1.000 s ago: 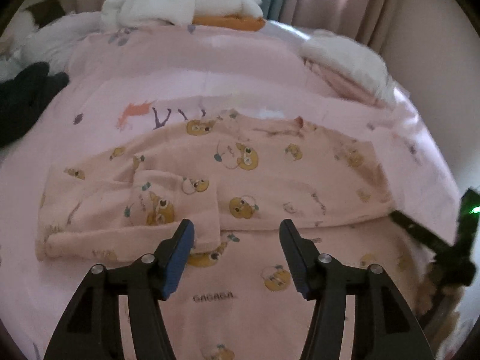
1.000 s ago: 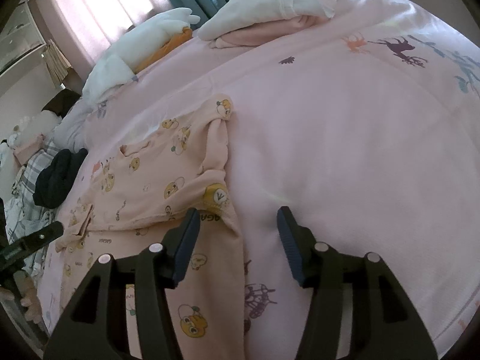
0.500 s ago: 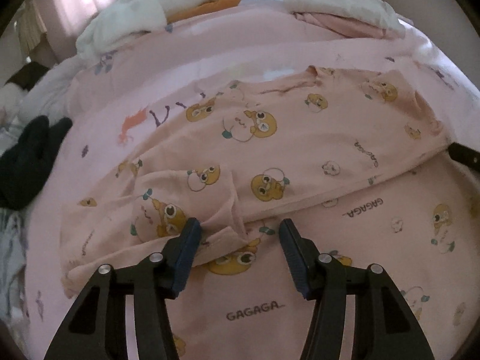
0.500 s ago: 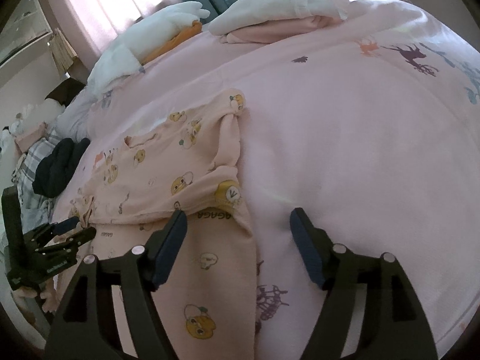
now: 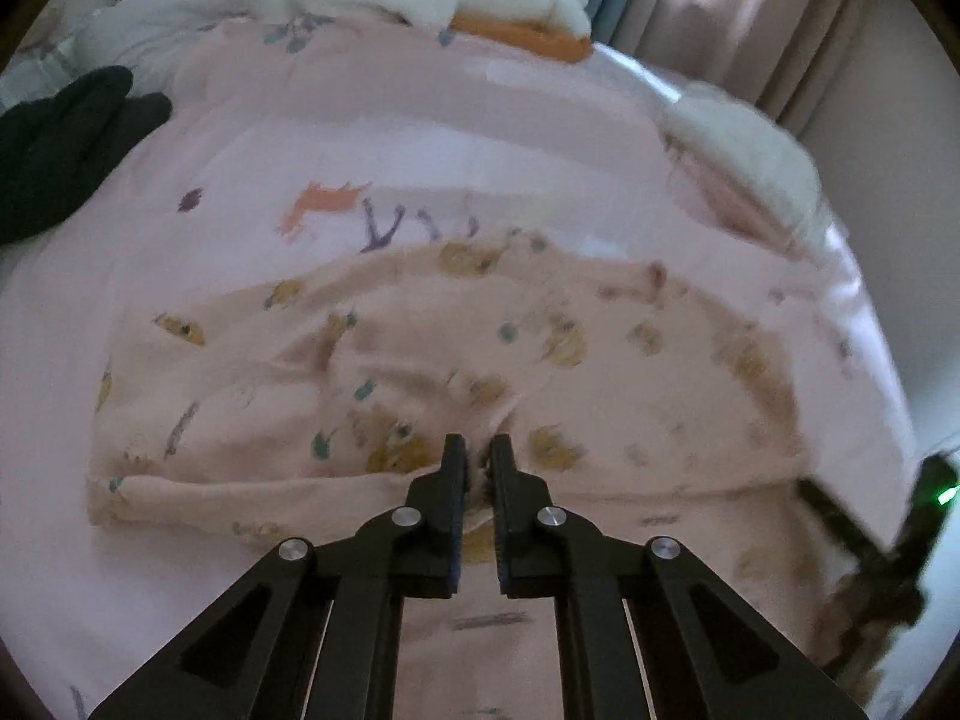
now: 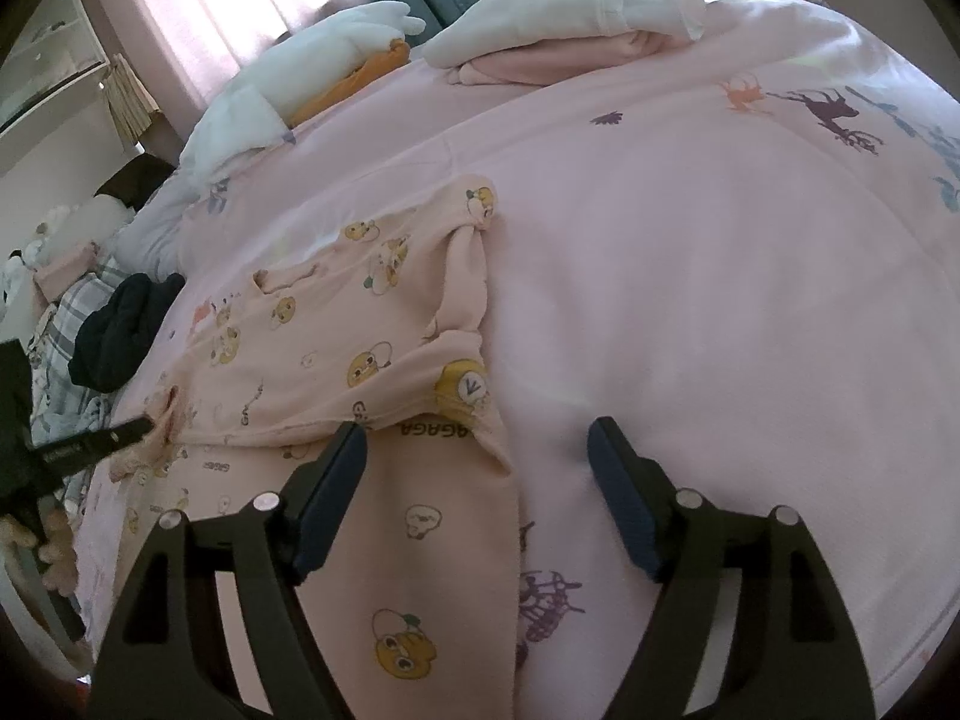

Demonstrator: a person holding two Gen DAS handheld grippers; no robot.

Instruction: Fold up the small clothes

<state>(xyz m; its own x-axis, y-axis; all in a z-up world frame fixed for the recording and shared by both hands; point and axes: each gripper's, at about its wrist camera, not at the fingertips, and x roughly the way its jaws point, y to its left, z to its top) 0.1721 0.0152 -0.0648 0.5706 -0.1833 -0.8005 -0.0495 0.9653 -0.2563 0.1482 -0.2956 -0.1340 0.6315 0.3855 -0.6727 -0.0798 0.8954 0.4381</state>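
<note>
On the bed (image 6: pixel 690 300) the pink printed top (image 6: pixel 336 354) lies spread flat for folding. My left tool (image 5: pixel 478 462) has just closed and clamps its sleeve fold; my right tool (image 6: pixel 477 462) has just opened wider, holding nothing, above the hem.

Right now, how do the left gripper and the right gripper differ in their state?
The left gripper has just closed and pinches a fold of the pink shirt; the right gripper has just opened wider and holds nothing. The left sits at the shirt's near left part; the right hovers over its right edge and the pink bedsheet. Both have black arms.
</note>
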